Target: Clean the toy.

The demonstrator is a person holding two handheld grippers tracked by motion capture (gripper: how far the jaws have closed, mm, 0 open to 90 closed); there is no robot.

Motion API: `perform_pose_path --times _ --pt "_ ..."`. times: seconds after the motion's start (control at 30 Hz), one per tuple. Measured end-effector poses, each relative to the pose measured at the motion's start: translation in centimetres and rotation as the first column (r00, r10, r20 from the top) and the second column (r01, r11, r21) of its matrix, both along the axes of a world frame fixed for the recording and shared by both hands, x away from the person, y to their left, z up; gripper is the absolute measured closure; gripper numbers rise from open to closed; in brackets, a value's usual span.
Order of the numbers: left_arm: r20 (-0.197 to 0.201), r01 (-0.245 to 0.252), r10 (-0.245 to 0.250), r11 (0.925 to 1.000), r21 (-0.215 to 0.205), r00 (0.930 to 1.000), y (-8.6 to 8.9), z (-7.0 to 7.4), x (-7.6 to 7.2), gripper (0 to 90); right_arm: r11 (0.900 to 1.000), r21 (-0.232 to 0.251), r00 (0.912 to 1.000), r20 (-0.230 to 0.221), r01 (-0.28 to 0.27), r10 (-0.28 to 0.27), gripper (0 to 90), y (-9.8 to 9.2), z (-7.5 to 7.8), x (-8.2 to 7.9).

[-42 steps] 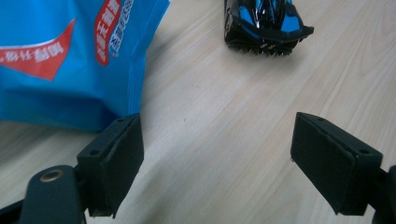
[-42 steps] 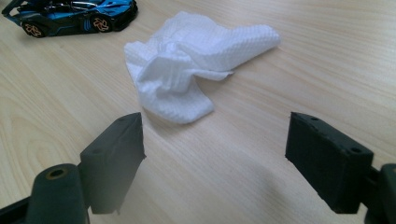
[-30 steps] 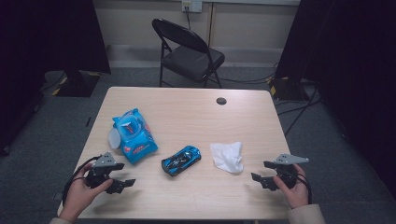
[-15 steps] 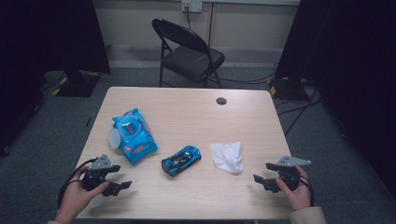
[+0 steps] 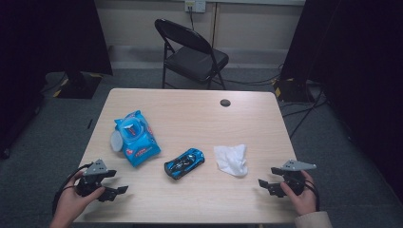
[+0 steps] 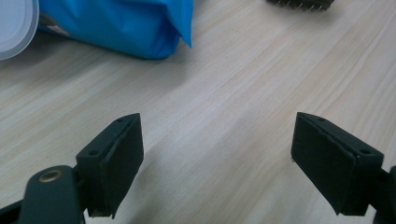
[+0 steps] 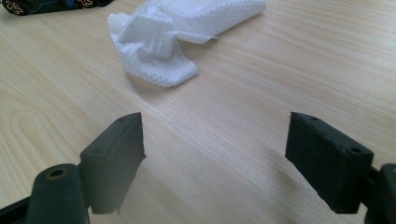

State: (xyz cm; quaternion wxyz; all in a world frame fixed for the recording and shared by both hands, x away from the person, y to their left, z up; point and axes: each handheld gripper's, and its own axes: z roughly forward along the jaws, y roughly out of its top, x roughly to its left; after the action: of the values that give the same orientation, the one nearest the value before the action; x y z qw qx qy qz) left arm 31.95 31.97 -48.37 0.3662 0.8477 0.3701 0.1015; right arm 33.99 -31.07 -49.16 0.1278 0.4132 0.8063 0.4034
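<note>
A blue toy car [image 5: 184, 163] lies in the middle of the wooden table [image 5: 190, 118]. Left of it is a blue wipes pack [image 5: 136, 137] with its white lid [image 5: 116, 141] flipped open; the pack [image 6: 116, 23] sits ahead of my left jaws. A crumpled white wipe [image 5: 231, 159] rests right of the car, and the wipe [image 7: 173, 37] lies ahead of my right jaws. My left gripper [image 5: 119, 183] is open near the front left edge, nothing between its jaws [image 6: 217, 158]. My right gripper [image 5: 267, 176] is open at the front right, also with nothing in it [image 7: 215, 158].
A small black disc [image 5: 225, 102] sits near the table's far edge. A black folding chair [image 5: 190, 52] stands behind the table. Dark curtains hang on both sides, and cables run over the floor at the right.
My left gripper has shifted a little toward the front left corner. The right gripper and the objects have stayed put.
</note>
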Motion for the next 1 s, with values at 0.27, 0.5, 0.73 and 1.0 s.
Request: perform_pose_path --times 0.27,0.5,0.73,1.0 --pt "0.003 -0.004 0.004 0.9997 0.024 1.0 0.7 -0.5 -0.2 16.7 1.0 -0.007 0.9999 -0.006 0.014 -0.014 19.4 -0.4 -0.5 0.0" --pt "0.003 0.003 -0.003 0.999 0.046 1.0 0.9 -0.9 -0.2 16.6 1.0 -0.01 0.9998 -0.005 0.02 -0.02 19.5 -0.6 -0.7 0.0" --pt "0.006 0.009 -0.009 0.9977 0.068 0.9999 0.9 -1.2 -0.2 16.6 1.0 -0.011 0.9997 -0.006 0.025 -0.025 19.5 -0.8 -1.1 0.0" --pt "0.025 0.021 -0.024 0.9947 0.101 0.9994 0.8 -1.3 -0.3 15.8 0.999 -0.033 0.9996 0.008 0.026 -0.026 19.5 -0.7 -1.3 0.0"
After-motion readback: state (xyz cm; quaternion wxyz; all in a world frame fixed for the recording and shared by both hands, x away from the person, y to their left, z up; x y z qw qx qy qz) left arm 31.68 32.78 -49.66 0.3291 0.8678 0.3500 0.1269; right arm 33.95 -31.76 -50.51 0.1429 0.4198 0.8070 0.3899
